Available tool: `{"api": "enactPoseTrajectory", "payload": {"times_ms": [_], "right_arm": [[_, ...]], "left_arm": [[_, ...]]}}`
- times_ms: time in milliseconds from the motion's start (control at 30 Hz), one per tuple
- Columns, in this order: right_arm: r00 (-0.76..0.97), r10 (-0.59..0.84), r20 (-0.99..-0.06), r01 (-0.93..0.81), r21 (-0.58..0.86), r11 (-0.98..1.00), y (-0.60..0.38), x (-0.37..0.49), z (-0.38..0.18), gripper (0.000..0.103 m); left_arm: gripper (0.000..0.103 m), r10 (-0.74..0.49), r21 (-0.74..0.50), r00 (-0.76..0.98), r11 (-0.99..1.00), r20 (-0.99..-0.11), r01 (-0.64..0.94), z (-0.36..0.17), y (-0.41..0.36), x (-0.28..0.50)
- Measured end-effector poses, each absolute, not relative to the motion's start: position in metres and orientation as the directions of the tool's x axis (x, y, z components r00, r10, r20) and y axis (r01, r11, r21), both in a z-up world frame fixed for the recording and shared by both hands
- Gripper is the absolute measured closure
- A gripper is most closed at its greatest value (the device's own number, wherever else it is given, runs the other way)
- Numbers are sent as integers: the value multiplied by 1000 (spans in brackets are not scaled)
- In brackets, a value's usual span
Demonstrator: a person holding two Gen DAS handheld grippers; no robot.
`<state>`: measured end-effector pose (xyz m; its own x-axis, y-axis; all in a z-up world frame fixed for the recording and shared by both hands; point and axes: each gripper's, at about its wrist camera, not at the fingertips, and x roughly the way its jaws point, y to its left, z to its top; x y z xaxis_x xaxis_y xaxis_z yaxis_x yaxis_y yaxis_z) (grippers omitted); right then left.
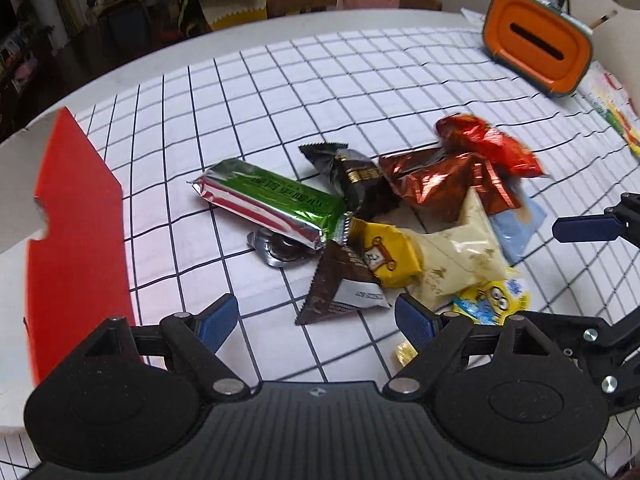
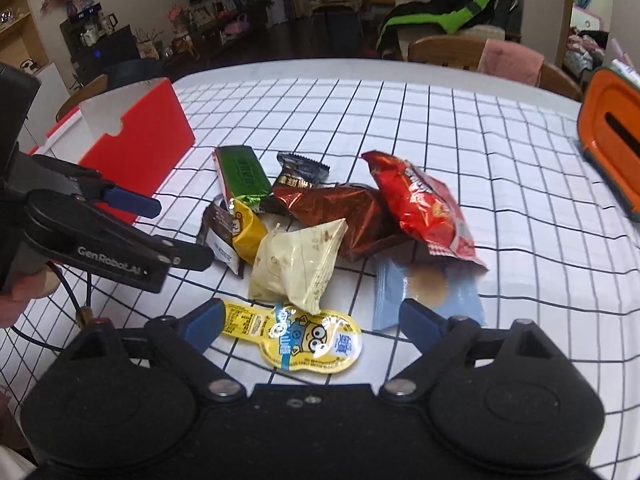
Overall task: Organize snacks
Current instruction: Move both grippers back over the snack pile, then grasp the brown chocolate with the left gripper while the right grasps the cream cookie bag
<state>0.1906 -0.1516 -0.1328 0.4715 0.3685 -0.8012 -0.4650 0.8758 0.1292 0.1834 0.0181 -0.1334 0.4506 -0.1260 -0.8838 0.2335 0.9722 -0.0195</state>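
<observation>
You are holding the left hand-held gripper (image 1: 316, 322) low over the near edge of the snack pile, its blue fingers (image 1: 219, 320) spread wide apart with nothing between them. The dark brown wrapper (image 1: 332, 280) is lying just ahead of that gap, tucked under the yellow packet (image 1: 390, 252). The green bar (image 1: 268, 200) is sitting at the left of the pile on the checked worktop (image 1: 400, 80), partly covering a small foil pack (image 1: 276, 252).

Your right hand-held gripper (image 2: 310, 326) is also standing open, its fingers (image 2: 202, 324) apart on either side of the flat yellow cartoon pouch (image 2: 304, 338), which is lying on the cloth just in front of it; whether the fingers are touching it, I cannot tell. Just beyond, the cream packet (image 2: 298, 264) is leaning against the brown foil bag (image 2: 340, 212), and the red bag (image 2: 420, 208) is resting over the light blue packet (image 2: 428, 292).

The red box (image 2: 136, 148) is standing open at the left of the worktop, well apart from the pile. The orange container (image 1: 538, 50) is sitting at the far right.
</observation>
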Motion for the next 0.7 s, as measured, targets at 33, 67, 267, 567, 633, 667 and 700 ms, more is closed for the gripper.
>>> {"api": "enactPoseTrajectory", "payload": {"times_ms": [33, 67, 267, 567, 633, 667, 700], "right_arm": [[463, 375, -803, -469, 137, 873, -150, 194, -136, 12], [453, 379, -807, -472, 143, 870, -149, 197, -139, 13], [410, 393, -823, -495, 162, 854, -138, 211, -154, 25], [388, 424, -818, -508, 194, 839, -126, 225, -165, 36], [387, 431, -816, -506, 203, 839, -125, 227, -166, 40], [385, 435, -814, -506, 208, 837, -124, 228, -166, 42], [385, 439, -812, -507, 212, 835, -124, 228, -167, 46]], "left_arm": [[17, -124, -20, 445, 973, -887, 230, -137, 18, 187], [17, -126, -25, 438, 973, -890, 228, -139, 19, 191], [17, -165, -88, 374, 973, -913, 215, -153, 23, 208], [33, -189, -111, 355, 967, -916, 229, -158, 17, 217], [39, -187, -107, 357, 967, -915, 233, -157, 17, 218], [42, -190, -108, 358, 965, -914, 237, -157, 17, 218], [46, -189, -106, 359, 965, -914, 239, -156, 16, 219]]}}
